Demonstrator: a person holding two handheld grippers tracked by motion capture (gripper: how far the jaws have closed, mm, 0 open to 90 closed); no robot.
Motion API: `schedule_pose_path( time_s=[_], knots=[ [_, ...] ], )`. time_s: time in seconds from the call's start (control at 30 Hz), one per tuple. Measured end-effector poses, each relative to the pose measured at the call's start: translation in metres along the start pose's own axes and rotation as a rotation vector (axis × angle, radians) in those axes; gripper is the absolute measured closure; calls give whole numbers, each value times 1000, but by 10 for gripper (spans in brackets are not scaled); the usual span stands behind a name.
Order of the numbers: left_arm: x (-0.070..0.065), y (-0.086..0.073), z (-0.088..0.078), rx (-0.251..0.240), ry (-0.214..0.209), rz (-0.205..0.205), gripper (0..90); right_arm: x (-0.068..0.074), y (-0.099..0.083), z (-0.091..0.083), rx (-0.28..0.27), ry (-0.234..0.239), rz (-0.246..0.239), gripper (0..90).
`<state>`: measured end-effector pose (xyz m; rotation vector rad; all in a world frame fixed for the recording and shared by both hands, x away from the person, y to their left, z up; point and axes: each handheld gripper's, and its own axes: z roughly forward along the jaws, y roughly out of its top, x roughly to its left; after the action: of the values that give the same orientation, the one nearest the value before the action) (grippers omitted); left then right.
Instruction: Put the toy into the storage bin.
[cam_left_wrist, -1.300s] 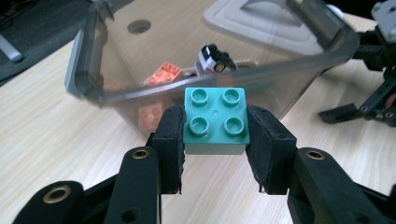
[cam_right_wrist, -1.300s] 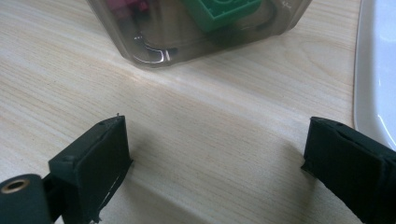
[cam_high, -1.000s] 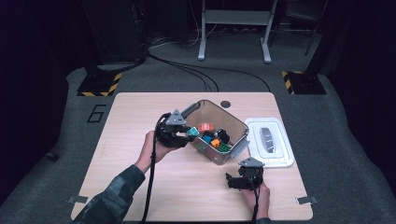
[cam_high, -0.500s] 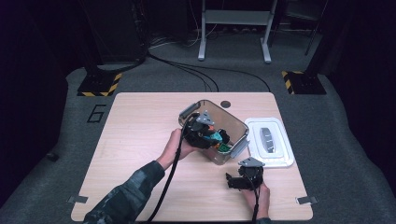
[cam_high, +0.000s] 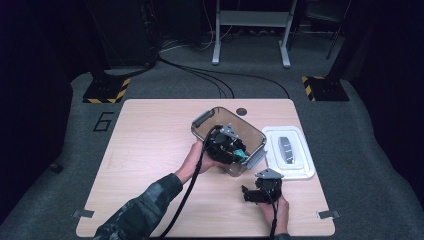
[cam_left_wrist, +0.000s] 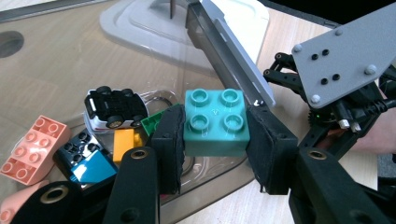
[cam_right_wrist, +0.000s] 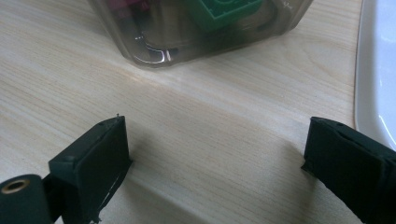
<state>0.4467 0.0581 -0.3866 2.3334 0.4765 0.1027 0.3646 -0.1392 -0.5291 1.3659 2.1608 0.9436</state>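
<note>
We have the teal brick (cam_left_wrist: 215, 122) clamped in our left gripper (cam_left_wrist: 214, 140) over the bin (cam_high: 202, 121), with more toys left inside, while our right gripper (cam_high: 248, 194) waits open at the bin's 5 o'clock.

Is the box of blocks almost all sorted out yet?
Not yet. Already done: the lid is off, lying beside the clear box. In hand: the left gripper pinches a teal brick over the box. Left: a toy car, a pink brick and other pieces sit inside. The right gripper waits open over the table.
</note>
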Motion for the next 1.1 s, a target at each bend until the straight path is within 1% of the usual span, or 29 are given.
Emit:
schedule_pose_path(
  time_s=[0.07, 0.13, 0.2, 0.23, 0.27, 0.33, 0.37, 0.43, 0.5, 0.53, 0.57, 0.63, 0.7, 0.77, 0.83, 0.93, 0.97, 1.0, 1.1],
  knots=[
    [-1, 0, -1, -2, -3, -2, 563, -1, 0, 0, -4, 0, -7, 58],
    [-1, 0, -3, -11, -4, -16, 526, 0, 0, 0, -4, -1, -7, 58],
    [-2, -2, -8, -20, 2, -13, 493, 0, 0, 0, -2, 0, -5, 58],
    [-2, -3, -11, -18, 8, -6, 471, 1, 0, 0, 6, 1, 5, 58],
    [-3, -5, -14, -25, 17, -11, 428, 0, 0, 0, 2, 1, 0, 58],
    [-5, -10, -22, -45, 31, -14, 383, 0, 0, 0, -1, -6, 2, 58],
    [-7, -13, -26, -49, 41, -15, 347, 0, 0, 0, 3, -3, -2, 58],
    [-8, -18, -34, -57, 52, -9, 314, 0, 0, 0, 0, -3, -6, 58],
    [-9, -25, -43, -70, 67, -20, 276, 0, 0, 0, 0, -3, -6, 58],
    [-8, -29, -47, -78, 74, -23, 263, 0, 0, 0, 0, -3, -6, 58],
    [-8, -35, -52, -84, 83, -35, 251, 0, 0, 0, 0, -3, -6, 58],
    [-6, -43, -59, -84, 103, -32, 227, 0, 0, 0, 0, -3, -6, 59],
    [-5, -55, -64, -94, 122, -49, 214, 0, 0, 0, 0, -2, -7, 58],
    [-2, -68, -69, -88, 148, -64, 194, 0, 0, 0, 1, -1, -7, 58],
    [1, -79, -72, -87, 173, -77, 177, 0, 0, 0, 1, -1, -7, 58],
    [7, -99, -74, -90, 200, -113, 157, 0, 0, 0, 0, -4, -6, 58],
    [9, -107, -75, -79, 204, -125, 155, 0, 0, 0, 1, -4, -8, 58],
    [11, -112, -75, -73, 214, -130, 152, 0, 0, 0, 1, -6, -8, 55],
    [16, -132, -74, -68, 242, -171, 141, 0, 0, 0, 3, -11, -5, 53]
  ],
)
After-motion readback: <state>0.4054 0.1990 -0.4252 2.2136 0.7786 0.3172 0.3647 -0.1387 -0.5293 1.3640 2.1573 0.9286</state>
